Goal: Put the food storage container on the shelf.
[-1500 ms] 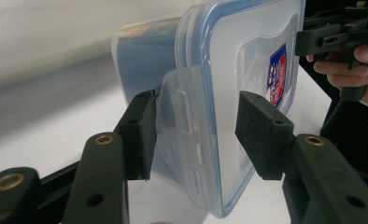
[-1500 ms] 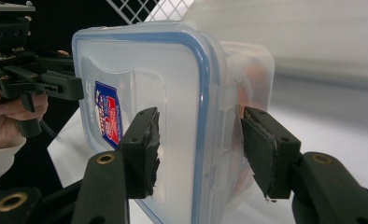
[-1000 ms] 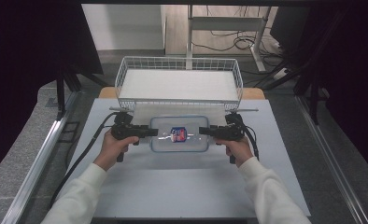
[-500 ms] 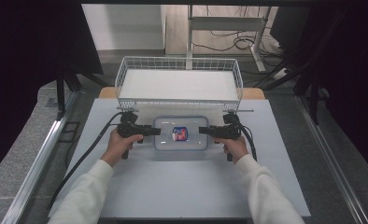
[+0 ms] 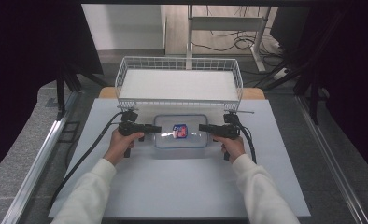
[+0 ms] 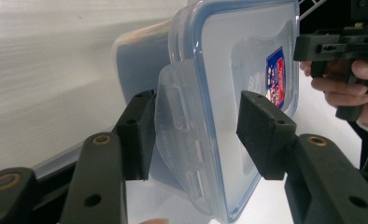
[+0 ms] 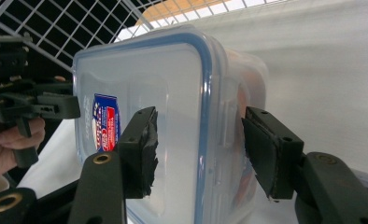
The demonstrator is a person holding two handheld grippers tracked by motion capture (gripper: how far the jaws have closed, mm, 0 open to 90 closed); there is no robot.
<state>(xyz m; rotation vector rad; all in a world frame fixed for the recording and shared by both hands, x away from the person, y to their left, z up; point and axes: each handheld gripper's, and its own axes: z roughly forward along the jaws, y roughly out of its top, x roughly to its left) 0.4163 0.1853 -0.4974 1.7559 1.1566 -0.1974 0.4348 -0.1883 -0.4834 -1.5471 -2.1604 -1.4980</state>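
A clear plastic container (image 5: 181, 133) with a blue-sealed lid and a red-and-blue label (image 5: 179, 130) lies on the pale table (image 5: 182, 186), just in front of the wire basket. My left gripper (image 5: 157, 129) is at its left end. In the left gripper view its jaws (image 6: 196, 135) stand open around the lifted side latch (image 6: 177, 140). My right gripper (image 5: 203, 127) is at the right end, open, with the lid's edge and latch (image 7: 226, 126) between its jaws (image 7: 203, 151). Each gripper view also shows the other hand's gripper across the lid.
A white wire basket (image 5: 180, 60) stands along the table's far edge, close behind the container. Black cables (image 5: 86, 154) trail from both grippers toward the table's sides. A metal rail (image 5: 37, 163) runs along the left. Bare table lies between the forearms.
Both grippers and the container have shifted slightly toward the basket. The container looked longer and skewed a second ago and now lies square between the jaws.
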